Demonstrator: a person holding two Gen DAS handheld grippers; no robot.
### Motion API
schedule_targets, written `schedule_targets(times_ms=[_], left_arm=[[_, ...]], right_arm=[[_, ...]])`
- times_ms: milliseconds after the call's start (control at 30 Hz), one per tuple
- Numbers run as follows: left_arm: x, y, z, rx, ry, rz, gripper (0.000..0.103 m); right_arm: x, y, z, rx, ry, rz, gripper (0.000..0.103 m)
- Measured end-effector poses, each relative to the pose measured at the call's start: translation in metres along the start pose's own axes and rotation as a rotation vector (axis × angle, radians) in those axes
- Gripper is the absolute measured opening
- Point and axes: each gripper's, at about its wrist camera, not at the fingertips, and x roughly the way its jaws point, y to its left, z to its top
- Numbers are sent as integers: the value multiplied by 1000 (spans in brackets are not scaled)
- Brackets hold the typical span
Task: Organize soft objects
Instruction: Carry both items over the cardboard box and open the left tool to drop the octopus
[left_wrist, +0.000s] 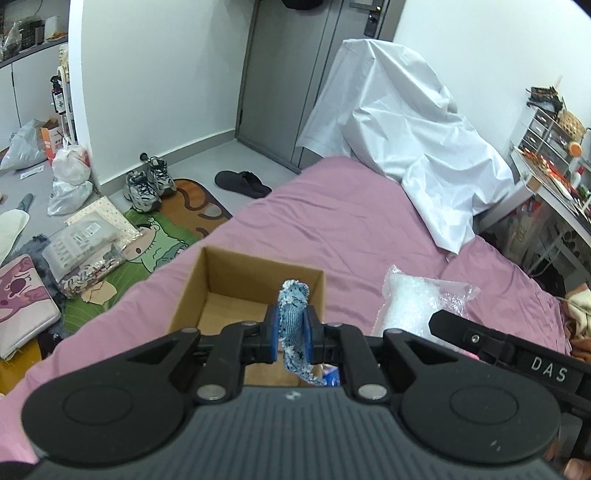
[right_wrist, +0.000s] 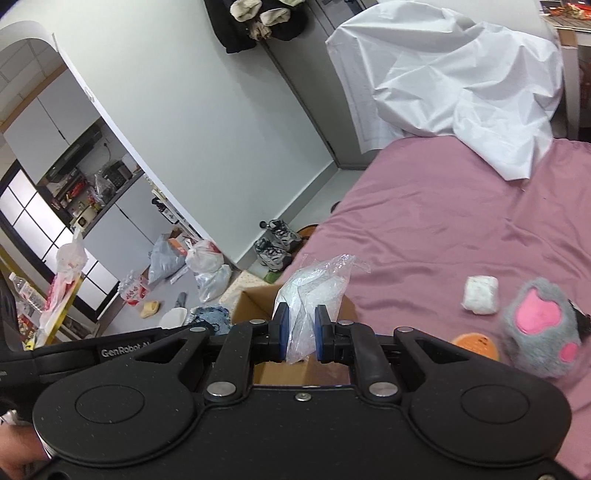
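Cardboard box (left_wrist: 207, 295) appears empty; left gripper (left_wrist: 291, 332) clamps blue cloth (left_wrist: 293, 321), right gripper (right_wrist: 301, 328) clamps plastic bag (right_wrist: 314, 291); paw plush (right_wrist: 543, 328) remains unsorted.

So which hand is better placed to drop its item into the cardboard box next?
Probably left: the left gripper holds the blue cloth directly over the cardboard box; the plastic bag hangs near its edge.
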Motion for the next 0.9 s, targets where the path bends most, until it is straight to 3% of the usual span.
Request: schedule_targets(times_ms=[200, 467, 900], left_arm=[[6, 13, 12, -11, -13, 7, 12], [34, 26, 21, -1, -8, 36, 12], [90, 31, 23, 4, 54, 86, 12]], right_arm=[[12, 15, 14, -45, 2, 10, 14], [31, 22, 6, -57, -3, 36, 14], [63, 3, -4, -10, 59, 53, 14]])
